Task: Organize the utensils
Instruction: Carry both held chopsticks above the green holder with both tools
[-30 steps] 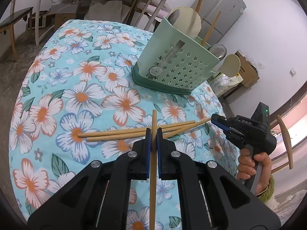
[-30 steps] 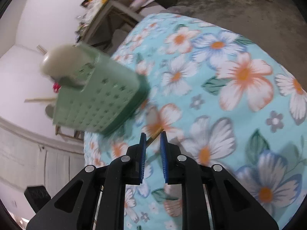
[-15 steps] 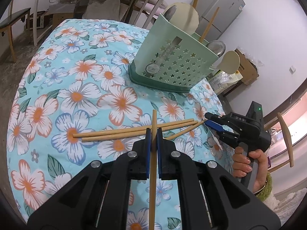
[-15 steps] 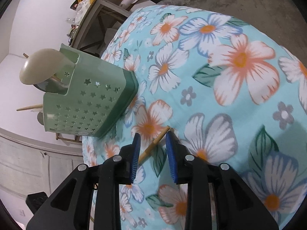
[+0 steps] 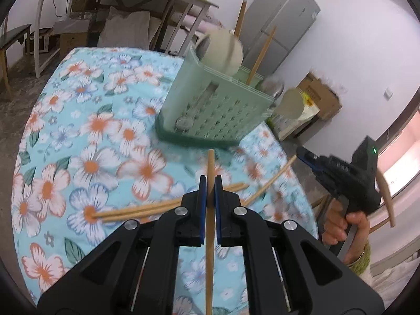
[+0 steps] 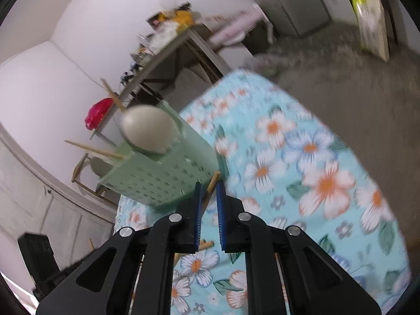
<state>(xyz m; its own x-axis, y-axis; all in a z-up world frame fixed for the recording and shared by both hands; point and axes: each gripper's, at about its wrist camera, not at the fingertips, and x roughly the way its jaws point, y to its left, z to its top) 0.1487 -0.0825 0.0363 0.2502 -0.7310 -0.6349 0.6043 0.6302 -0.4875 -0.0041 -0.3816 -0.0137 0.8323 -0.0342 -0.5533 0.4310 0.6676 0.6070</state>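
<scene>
- Gripping a single wooden chopstick (image 5: 210,225), the left gripper (image 5: 209,183) has its blue-padded fingers (image 5: 201,191) clamped on the stick, which runs lengthwise between them and pokes out ahead toward the holder.
- Two more chopsticks (image 5: 136,211) lie side by side on the bench (image 5: 78,131), which wears a turquoise floral cloth; they pass beneath the left gripper.
- The green utensil holder (image 5: 210,110), star-perforated, stands on the bench beyond the left gripper; pale spoons (image 5: 223,52) and upright chopsticks stick out of its top.
- In the left wrist view, the right gripper (image 5: 304,155) is off the bench edge in a hand (image 5: 346,228), with a curved-looking chopstick (image 5: 273,181) reaching from near its tip back toward the bench.
- In the right wrist view, the right gripper (image 6: 208,183) has its fingers close together with a narrow gap; a chopstick end (image 6: 213,181) sits between them, but blur leaves it unclear whether they pinch it.
- That view is tilted, the holder (image 6: 162,178) just left of the fingers.
</scene>
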